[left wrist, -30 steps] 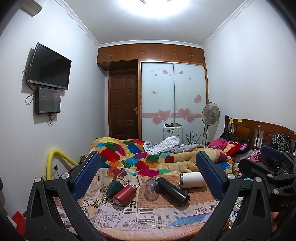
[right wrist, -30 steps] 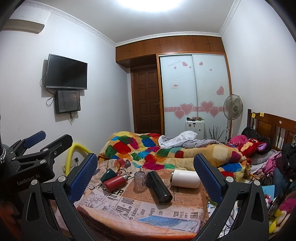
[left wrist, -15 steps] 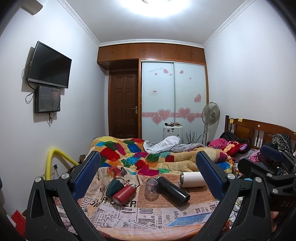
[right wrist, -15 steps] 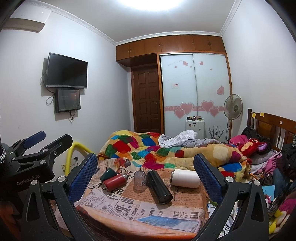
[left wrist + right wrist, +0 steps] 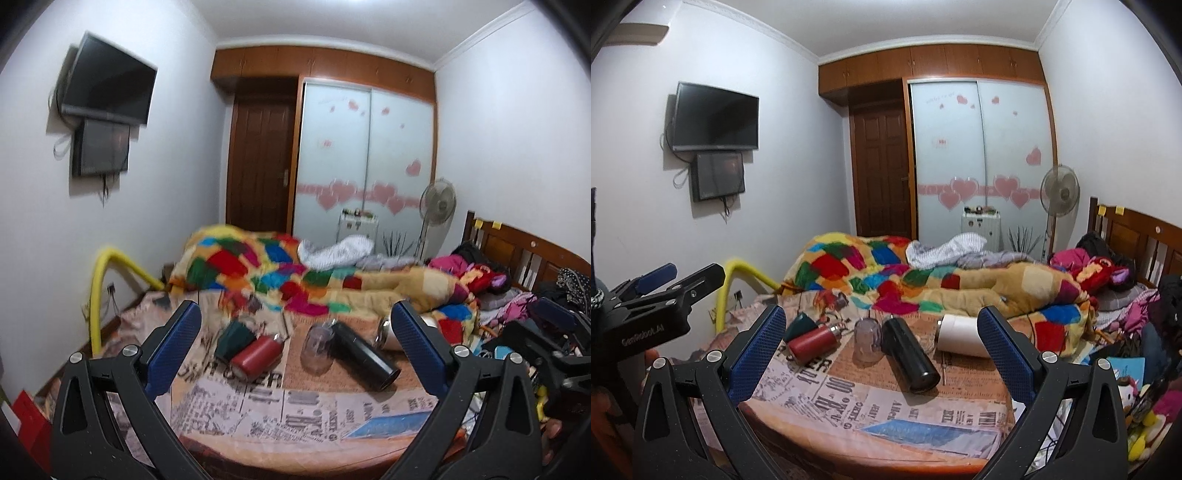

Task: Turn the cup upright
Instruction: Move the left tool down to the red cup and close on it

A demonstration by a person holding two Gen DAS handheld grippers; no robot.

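On the newspaper-covered counter, left to right, lie a green cup, red flask, upended clear cup, black flask and white flask. Both the left tool and right tool gape wide, empty; approach the clear cup squarely, gripping its sides

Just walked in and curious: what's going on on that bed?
A person holds two grippers, the left gripper and right gripper, both open and holding nothing, facing the bed. On the newspaper-print cover lie a green cup, red flask, black flask and white bottle; a clear cup stands mouth-down. Nothing is flipped yet.
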